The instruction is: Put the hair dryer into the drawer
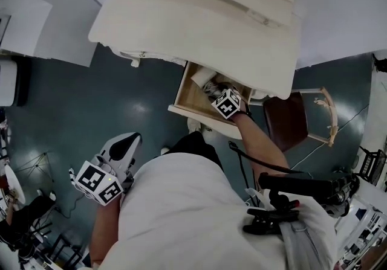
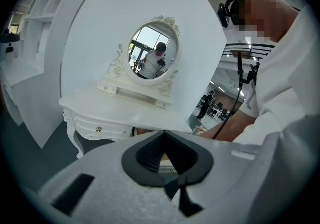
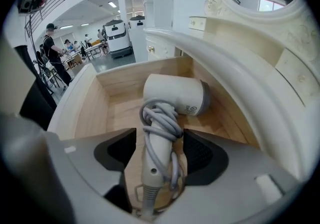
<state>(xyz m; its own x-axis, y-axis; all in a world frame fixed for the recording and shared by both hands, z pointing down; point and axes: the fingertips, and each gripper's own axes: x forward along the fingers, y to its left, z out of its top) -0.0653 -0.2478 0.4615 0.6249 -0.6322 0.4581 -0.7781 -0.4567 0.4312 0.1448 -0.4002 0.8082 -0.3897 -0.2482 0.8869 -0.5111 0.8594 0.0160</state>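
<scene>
1. Right gripper (image 3: pixel 159 135) fingers (image 3: pixel 202 155): set wide apart. The handle of the hair dryer (image 3: pixel 175 95) lies in the gap between them. Its wound cord (image 3: pixel 161 118) sits close to one pad and a clear gap shows at the other, so the fingers do not appear to clamp the handle.
2. Hair dryer position: it lies on the wooden floor of the drawer (image 3: pixel 92 113), barrel toward the back wall and handle toward the front. It appears to rest on the drawer, not on the fingers.
3. Left gripper (image 2: pixel 164 135) fingers (image 2: pixel 145 158): closed tip to tip, with nothing held. This gripper hangs low at the person's left side, well apart from the drawer. It is aimed at the dressing table (image 2: pixel 95 128) and its oval mirror (image 2: pixel 154 51).
4. Drawer condition: pulled out from under the worktop (image 1: pixel 199 15). The head view shows the right gripper reaching down into it.
5. Progress judgement: the placing step looks complete, or very nearly so. The hair dryer is inside the drawer walls and free of any grip.
6. Work left, as judged: lift the right gripper clear without snagging the cord. The task sentence asks for nothing further. The drawer is open, and closing it is optional.
</scene>
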